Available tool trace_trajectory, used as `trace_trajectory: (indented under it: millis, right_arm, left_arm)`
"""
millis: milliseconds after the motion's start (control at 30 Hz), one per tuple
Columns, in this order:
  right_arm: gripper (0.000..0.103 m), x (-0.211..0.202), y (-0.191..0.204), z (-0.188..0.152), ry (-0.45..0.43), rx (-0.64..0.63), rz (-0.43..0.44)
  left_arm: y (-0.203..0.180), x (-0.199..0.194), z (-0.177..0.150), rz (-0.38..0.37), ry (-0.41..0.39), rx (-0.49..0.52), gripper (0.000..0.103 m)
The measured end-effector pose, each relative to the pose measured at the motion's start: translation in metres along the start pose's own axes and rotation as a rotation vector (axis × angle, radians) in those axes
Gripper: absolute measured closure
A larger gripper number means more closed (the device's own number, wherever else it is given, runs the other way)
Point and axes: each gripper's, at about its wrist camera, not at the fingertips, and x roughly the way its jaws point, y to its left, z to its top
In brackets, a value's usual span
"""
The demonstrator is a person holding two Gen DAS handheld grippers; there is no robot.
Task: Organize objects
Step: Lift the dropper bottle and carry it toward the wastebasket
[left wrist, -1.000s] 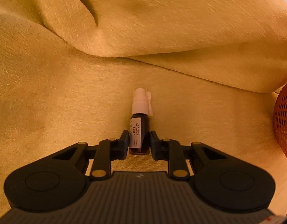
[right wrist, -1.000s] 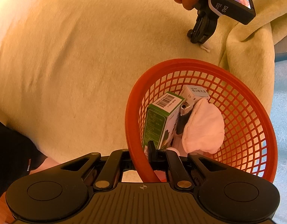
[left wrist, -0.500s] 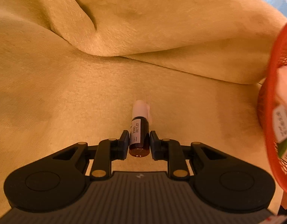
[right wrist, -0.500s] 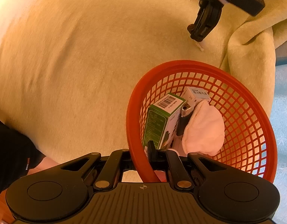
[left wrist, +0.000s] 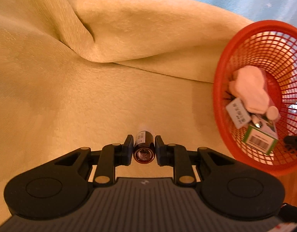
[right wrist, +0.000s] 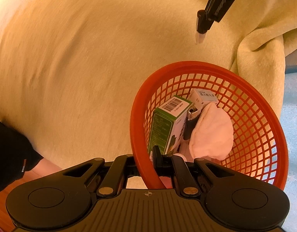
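Left gripper clenched on brown spray bottle, lifted clear of yellow blanket for drop.
Right gripper pinches red mesh basket rim at 6 o'clock, tilting opening toward bottle.

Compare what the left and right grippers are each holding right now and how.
The left gripper pinches a small dark spray bottle by its body, with no contact with the yellow blanket visible; the right gripper clamps the rim of the red basket. The bottle is solid and single; the basket is open mesh holding a green box and a white cloth. Both are shut on their load.
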Motion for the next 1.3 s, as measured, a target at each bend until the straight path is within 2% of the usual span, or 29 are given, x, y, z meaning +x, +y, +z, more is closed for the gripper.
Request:
trace_trajectory:
  millis: [767,1300]
  right_arm:
    - [0.099,-0.003,-0.003,-0.002,0.019,-0.001,-0.032]
    - [0.099,-0.005,-0.003,-0.002,0.024,0.002,-0.025]
  left_arm:
    - [-0.010,-0.047,-0.008,0.001,-0.025,0.008,0.084]
    - [-0.028,-0.063,-0.002,-0.058,-0.048,-0.001,0.084]
